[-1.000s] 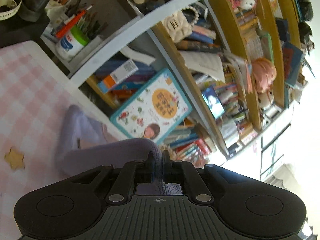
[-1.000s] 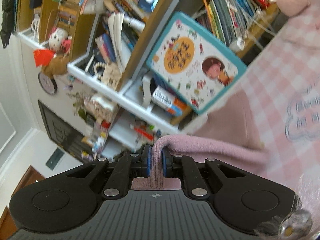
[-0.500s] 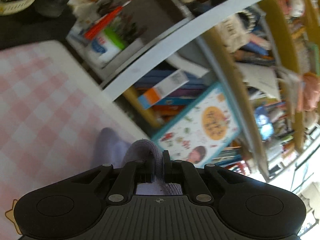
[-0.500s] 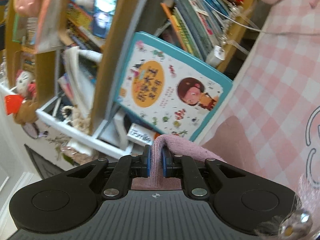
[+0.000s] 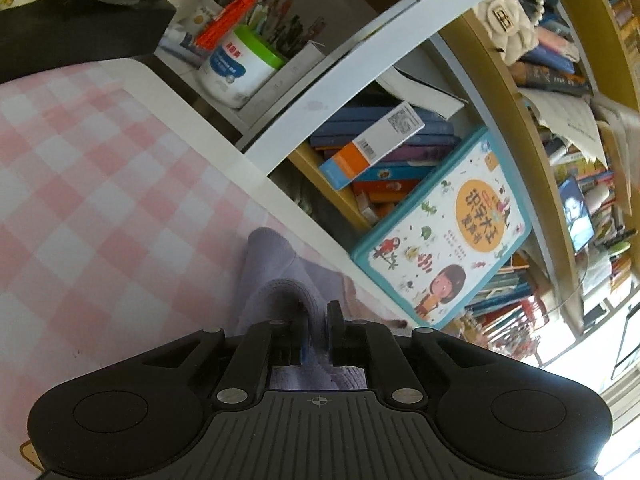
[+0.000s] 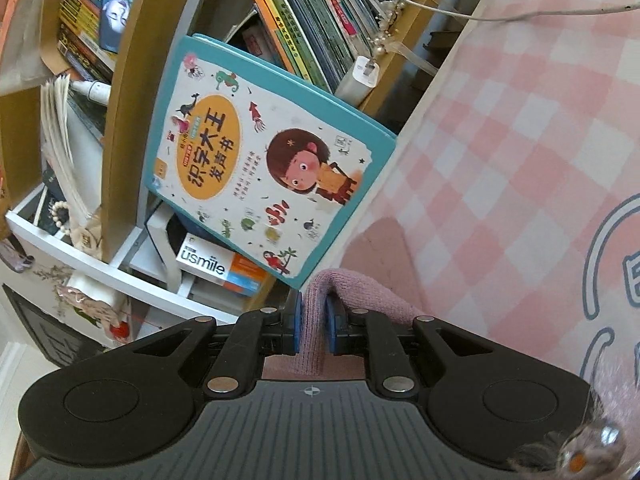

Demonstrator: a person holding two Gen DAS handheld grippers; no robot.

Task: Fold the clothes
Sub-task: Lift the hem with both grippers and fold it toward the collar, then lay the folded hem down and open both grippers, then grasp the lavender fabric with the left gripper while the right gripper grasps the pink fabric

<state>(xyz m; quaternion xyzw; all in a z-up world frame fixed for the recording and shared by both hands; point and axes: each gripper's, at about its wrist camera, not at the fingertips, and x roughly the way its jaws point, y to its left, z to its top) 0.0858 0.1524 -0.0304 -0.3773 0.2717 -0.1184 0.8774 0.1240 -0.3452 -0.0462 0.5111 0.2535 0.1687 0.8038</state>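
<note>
A pink knitted garment (image 6: 360, 292) lies on the pink checked tablecloth (image 6: 520, 140); in the left wrist view it looks lilac (image 5: 272, 264). My left gripper (image 5: 316, 332) is shut on a fold of the garment's knit edge, low over the cloth near the table's far edge. My right gripper (image 6: 312, 324) is shut on another fold of the same garment, also close to the cloth. Most of the garment is hidden under the grippers.
A bookshelf stands right behind the table edge. A teal children's book (image 5: 444, 236) leans against it, also in the right wrist view (image 6: 260, 168). A white pen pot (image 5: 236, 68) sits on a white shelf. A white cable (image 6: 520, 16) crosses the cloth.
Both grippers have moved with the garment toward the table's far edge and lower to the cloth. Less of the garment shows ahead of the fingers. Both stay shut.
</note>
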